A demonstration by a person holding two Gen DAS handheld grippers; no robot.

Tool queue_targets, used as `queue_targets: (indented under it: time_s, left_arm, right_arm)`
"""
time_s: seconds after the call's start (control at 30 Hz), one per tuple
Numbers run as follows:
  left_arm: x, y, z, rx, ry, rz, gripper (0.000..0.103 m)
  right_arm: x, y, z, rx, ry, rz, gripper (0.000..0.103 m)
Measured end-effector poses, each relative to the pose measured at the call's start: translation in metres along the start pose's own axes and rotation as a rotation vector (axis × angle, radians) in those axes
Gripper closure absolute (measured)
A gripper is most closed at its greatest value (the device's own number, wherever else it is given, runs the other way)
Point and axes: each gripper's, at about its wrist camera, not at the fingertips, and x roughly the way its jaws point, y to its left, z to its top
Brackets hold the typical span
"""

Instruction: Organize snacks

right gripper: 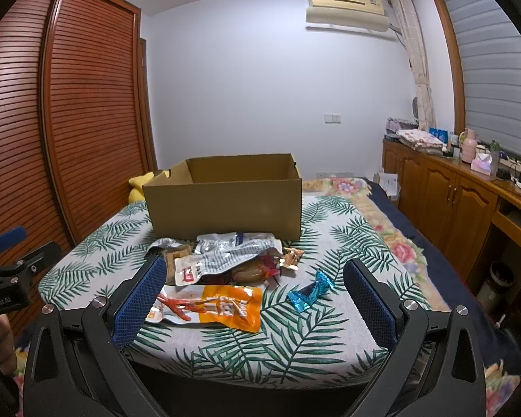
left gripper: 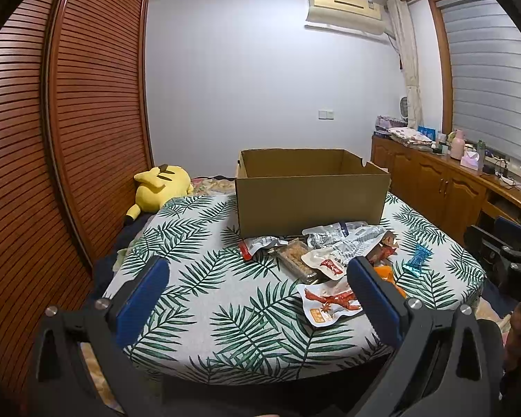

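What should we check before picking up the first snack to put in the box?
1. Left gripper open, holding nothing: ok.
2. Right gripper open, holding nothing: ok.
3. Cardboard box open on top: ok.
4. Room inside the box: cannot tell, its floor is hidden.
5. Blue candy lies apart from the pile, easy to grab: ok.
6. Orange packet lies flat, nearest the right gripper: ok.

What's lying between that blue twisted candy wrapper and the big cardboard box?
Right wrist view: only bare leaf-print cloth separates the blue twisted candy wrapper from the open brown cardboard box; a small gold wrapper sits just left.
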Motion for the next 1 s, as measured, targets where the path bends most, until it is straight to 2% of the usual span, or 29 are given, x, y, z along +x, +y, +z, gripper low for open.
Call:
queue_targets:
  time_s: [1.0]
  left_arm:
    - [-0.006,-0.002,0.01,0.001,-0.008,-0.009,0.0]
  right_arm:
    - [-0.001,0.002,0.0,-0.004,0.001,-0.001,0.0]
